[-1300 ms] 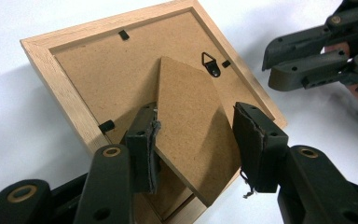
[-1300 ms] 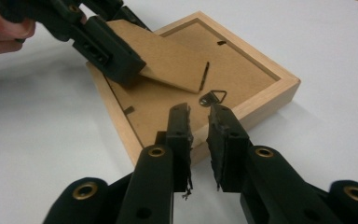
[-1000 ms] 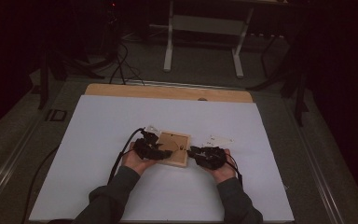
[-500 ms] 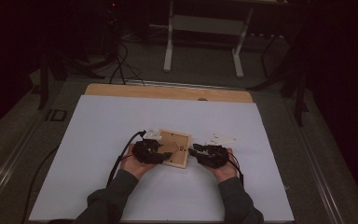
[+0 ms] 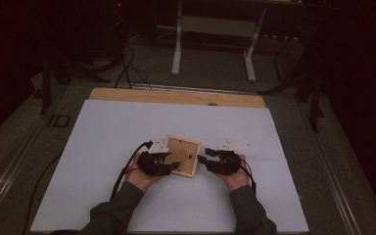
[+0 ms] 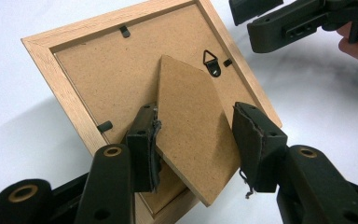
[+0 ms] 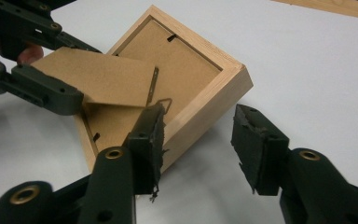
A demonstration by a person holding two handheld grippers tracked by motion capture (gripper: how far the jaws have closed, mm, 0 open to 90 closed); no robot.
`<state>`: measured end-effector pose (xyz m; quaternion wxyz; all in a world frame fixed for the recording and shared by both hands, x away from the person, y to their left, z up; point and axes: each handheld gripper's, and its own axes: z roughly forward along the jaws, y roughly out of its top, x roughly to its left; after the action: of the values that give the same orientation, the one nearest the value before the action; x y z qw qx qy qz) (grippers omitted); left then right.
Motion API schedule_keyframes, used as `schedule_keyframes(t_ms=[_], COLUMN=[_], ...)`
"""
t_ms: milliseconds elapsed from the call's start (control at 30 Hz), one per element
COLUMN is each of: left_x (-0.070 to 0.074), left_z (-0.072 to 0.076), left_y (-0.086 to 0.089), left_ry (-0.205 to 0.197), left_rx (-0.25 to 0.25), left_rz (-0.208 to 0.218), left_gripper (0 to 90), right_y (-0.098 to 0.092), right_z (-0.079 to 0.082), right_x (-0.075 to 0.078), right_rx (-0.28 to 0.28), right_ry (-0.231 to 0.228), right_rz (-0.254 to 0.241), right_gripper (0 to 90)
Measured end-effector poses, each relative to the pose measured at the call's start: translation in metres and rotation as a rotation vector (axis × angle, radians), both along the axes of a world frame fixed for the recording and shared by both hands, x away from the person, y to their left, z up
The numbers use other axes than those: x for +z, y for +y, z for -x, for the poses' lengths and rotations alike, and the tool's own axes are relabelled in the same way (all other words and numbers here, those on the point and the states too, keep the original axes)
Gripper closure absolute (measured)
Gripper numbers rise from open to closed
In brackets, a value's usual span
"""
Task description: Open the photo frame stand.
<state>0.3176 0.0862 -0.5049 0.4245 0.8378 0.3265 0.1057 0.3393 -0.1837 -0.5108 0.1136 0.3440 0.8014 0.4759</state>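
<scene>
Left gripper view: my left tool straddles the brown fibreboard stand flap of the light wooden picture frame.
My right tool has just been opening, nothing gripped, beside the frame corner on the white surface.

Picture frame lies back-up at table centre; left gripper at its lower left, right gripper just right; stand flap between left jaws.

A small light-wood picture frame is lying face down on the white table, turned cornerwise. Its brown fibreboard back, carrying a black triangular hanger and turn clips, is facing up, and its hinged easel stand is tilting up off that back.
</scene>
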Motion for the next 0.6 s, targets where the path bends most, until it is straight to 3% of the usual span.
schedule_keyframes(t_ms=[367, 600], left_x=[-0.002, -0.003], left_z=[0.01, 0.013], left_y=[0.001, 0.002], left_ry=[-0.075, -0.099], left_rx=[-0.018, -0.027], left_rz=[-0.004, -0.001], left_gripper=[54.4, 54.4], right_y=[0.005, 0.009], right_z=[-0.005, -0.009], right_x=[0.001, 0.0], right_rx=[-0.001, -0.002], right_ry=[0.038, 0.069], right_rz=[-0.035, -0.063], right_gripper=[42.2, 40.2])
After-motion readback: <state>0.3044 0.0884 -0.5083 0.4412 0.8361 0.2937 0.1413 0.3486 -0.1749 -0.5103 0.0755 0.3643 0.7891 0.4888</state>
